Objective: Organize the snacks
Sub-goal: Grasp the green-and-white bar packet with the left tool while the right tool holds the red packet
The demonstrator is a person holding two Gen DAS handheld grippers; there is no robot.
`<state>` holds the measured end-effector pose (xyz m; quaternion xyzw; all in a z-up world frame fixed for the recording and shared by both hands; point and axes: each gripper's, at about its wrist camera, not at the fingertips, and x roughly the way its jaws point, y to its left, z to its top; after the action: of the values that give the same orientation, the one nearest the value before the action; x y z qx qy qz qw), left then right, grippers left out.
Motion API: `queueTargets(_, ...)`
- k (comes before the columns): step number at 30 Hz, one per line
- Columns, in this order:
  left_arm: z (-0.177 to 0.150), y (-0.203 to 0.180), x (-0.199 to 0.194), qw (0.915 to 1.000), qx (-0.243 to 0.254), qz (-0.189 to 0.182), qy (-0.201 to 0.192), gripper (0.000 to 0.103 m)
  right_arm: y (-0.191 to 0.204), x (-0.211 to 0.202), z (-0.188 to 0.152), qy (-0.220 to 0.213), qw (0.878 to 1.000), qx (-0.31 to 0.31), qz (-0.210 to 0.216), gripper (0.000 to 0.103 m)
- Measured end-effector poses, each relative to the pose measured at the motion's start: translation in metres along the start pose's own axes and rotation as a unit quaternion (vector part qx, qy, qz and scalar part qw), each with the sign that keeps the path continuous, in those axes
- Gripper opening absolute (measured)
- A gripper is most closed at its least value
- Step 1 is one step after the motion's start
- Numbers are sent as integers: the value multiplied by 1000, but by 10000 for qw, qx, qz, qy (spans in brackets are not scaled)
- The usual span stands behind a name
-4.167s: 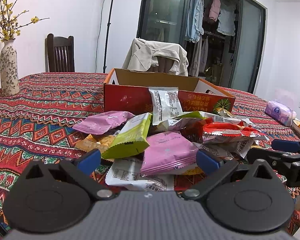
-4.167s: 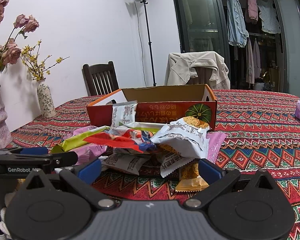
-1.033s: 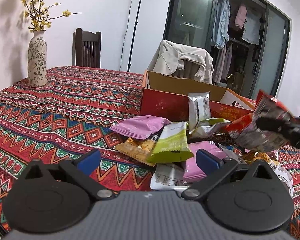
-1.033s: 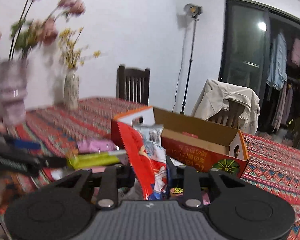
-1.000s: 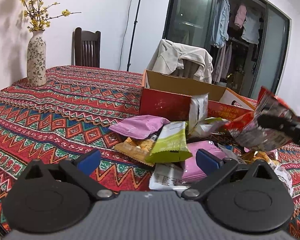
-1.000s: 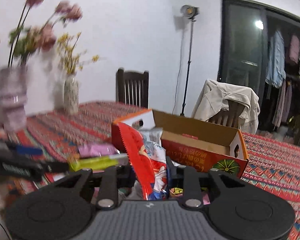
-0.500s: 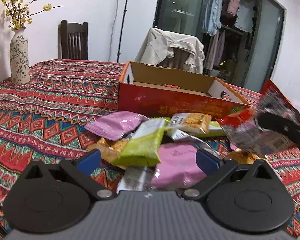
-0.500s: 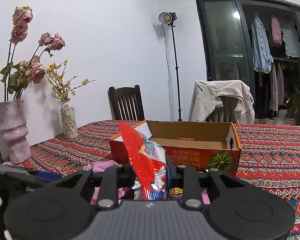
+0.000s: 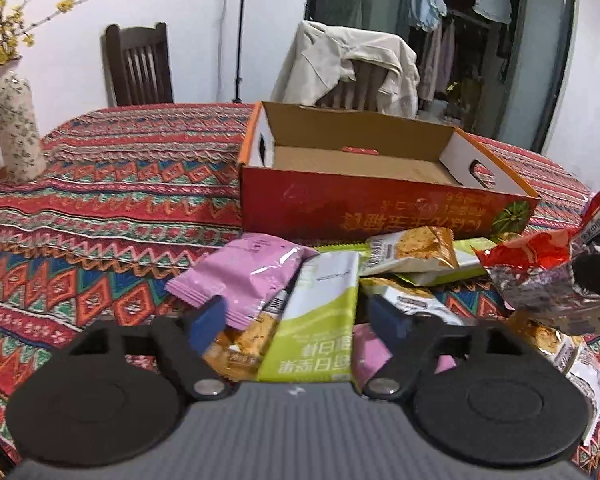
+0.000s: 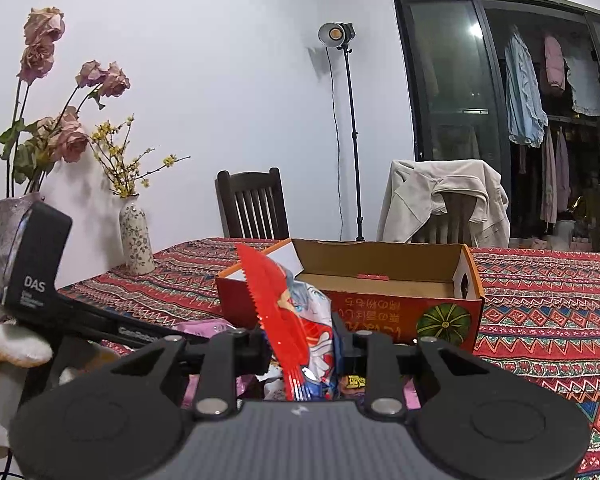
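Patterned tablecloth (image 9: 100,184): left hand-held gripper (image 9: 300,316) closing over green packet (image 9: 320,320), untouched; right hand-held gripper (image 10: 302,354) clenching red packet (image 10: 296,328).

The left tongs (image 9: 296,316) moved in over the snack pile and their jaws were closing, with the green packet (image 9: 320,320) now between them but not yet pressed. The right tongs (image 10: 300,344), which had been empty over the bench, had lifted the red snack packet (image 10: 296,320) clear of the pile.

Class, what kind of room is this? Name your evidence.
Probably a home dining room: a dark wooden chair at a table under a patterned red tablecloth, and clothes hanging behind glass doors.
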<state>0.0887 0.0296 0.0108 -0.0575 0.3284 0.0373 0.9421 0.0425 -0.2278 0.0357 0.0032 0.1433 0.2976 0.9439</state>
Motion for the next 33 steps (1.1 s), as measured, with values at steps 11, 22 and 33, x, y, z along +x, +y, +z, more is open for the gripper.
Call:
queueTargets(11,0,3,17,9993,9,-258,257,48,6,8,1,53,9999,-99,-64,27)
queueTargets(22,-1,2,0,9993,10,-369,-1,40,7,8,2,33,9998,-167,-102,27)
queueTargets(33,9,-2,-29,9971,150,-328,-663,39,8,9,9,-86,9995,-251,-143,27)
